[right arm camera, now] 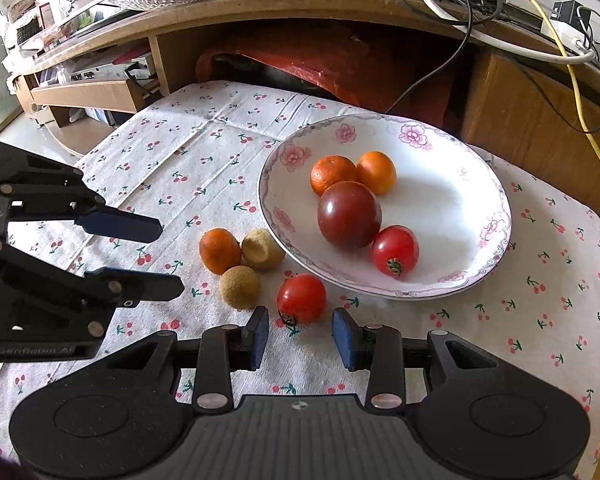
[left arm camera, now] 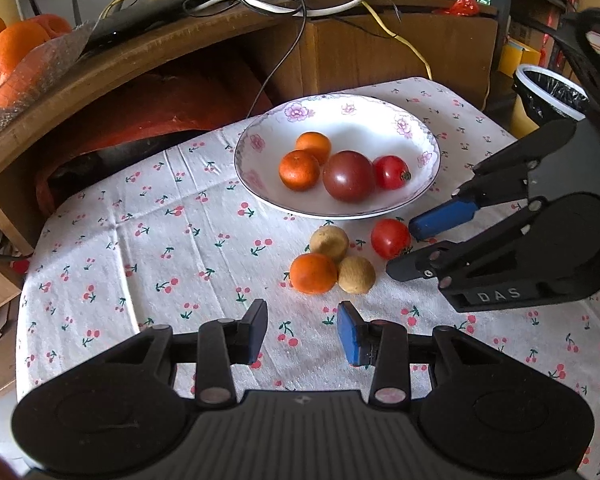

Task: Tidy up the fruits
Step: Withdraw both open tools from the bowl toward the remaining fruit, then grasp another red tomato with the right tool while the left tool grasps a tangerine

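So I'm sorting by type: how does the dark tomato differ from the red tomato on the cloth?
The dark tomato is purplish-brown; the red tomato is bright red. The dark one is larger. It lies in the bowl, touching other fruit; the red one sits alone on the cloth, just ahead of the open right gripper. Both are round, smooth and glossy.

Both tools hover low with fingers spread and nothing between them, the left tool (left arm camera: 302, 330) level and pointing forward, the right tool (right arm camera: 300, 334) beside it, angled in toward the left one.
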Tool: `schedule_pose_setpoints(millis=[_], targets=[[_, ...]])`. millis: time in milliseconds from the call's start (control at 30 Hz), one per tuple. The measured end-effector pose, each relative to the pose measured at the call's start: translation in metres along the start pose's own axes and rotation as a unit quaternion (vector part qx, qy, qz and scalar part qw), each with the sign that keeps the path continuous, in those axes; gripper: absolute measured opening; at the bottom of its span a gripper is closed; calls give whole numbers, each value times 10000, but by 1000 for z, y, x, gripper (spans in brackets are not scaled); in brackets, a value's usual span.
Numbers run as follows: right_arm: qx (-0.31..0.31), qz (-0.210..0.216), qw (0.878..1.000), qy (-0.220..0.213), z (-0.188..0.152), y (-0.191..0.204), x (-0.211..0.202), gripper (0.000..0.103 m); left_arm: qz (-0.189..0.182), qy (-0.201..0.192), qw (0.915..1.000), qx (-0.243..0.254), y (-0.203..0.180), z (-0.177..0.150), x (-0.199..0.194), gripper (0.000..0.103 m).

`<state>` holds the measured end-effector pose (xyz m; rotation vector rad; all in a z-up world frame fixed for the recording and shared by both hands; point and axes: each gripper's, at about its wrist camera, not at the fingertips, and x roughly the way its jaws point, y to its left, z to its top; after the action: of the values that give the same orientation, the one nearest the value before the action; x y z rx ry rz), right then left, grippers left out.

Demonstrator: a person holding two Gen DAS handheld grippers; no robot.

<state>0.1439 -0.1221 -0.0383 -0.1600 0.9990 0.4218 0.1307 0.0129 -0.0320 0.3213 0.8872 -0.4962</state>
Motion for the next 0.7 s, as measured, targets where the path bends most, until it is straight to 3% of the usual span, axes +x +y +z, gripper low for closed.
schedule_pose_setpoints(millis=[700], targets=[[74,57,10000,15,4,-6,4,25,-97,-109,9999,89,1,15,34,46]])
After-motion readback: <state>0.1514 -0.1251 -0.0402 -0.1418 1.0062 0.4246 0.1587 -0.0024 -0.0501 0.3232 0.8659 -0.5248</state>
